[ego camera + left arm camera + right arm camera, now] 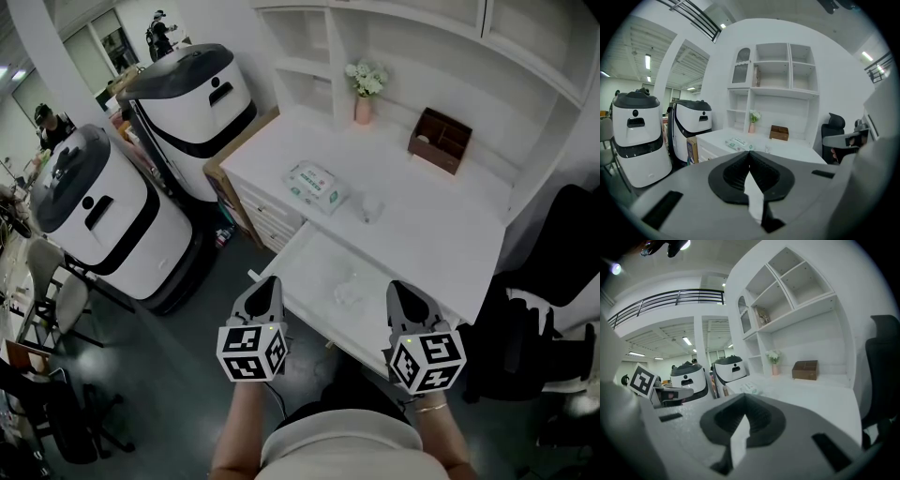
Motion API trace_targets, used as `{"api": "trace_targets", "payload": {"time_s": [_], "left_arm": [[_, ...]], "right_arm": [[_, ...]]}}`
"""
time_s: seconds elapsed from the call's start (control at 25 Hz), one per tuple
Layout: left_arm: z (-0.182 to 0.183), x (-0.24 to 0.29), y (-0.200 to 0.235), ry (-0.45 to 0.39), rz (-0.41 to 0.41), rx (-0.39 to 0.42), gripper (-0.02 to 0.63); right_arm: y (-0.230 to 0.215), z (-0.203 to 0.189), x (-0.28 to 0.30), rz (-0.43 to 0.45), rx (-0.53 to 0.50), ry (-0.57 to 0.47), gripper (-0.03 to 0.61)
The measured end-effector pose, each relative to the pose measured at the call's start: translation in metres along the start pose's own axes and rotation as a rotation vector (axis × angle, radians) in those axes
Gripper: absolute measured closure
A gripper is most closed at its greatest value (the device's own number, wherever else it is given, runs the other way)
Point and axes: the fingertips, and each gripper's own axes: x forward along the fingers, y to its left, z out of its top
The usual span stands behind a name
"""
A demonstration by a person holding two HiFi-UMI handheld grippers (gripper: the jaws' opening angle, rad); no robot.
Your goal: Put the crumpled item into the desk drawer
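item: crumpled item (348,289), a pale translucent wad, apparently lying inside the open desk drawer (309,264). no clear long axis; a roundish clump.
a second small clear thing (371,208) sits on the desk top (441,211) at twelve o'clock of the wad (which of the two the task means, i cannot tell).
bearing: the wad lies at two o'clock of the left gripper (265,291) and ten o'clock of the right gripper (405,292), between both and somewhat nearer the right.
grippers: both sets of jaws are pressed together with nothing between them.
writing: wipes pack (314,185) at eleven o'clock of the wad has green-and-white print too small to read. the marker cubes show black squares only.
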Motion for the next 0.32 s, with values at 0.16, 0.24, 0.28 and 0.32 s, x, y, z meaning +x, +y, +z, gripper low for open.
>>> {"api": "trace_targets", "payload": {"time_s": [0.16, 0.24, 0.28, 0.32], "left_arm": [[0.0019, -0.0010, -0.0001, -0.006, -0.003, 0.000, 0.620], [0.0019, -0.0014, 0.0004, -0.005, -0.002, 0.000, 0.620], [0.0016, -0.0017, 0.0008, -0.004, -0.001, 0.000, 0.620], [0.0012, -0.0019, 0.0011, -0.003, -0.001, 0.000, 0.620]], "right_arm": [[0.0013, -0.0022, 0.0006, 0.001, -0.002, 0.006, 0.577], [0.0019, -0.0030, 0.0012, 0.003, -0.004, 0.010, 0.577], [0.0022, -0.0036, 0.0015, 0.005, -0.005, 0.012, 0.577], [0.0026, -0.0042, 0.0018, 0.007, -0.006, 0.014, 0.577]]}}
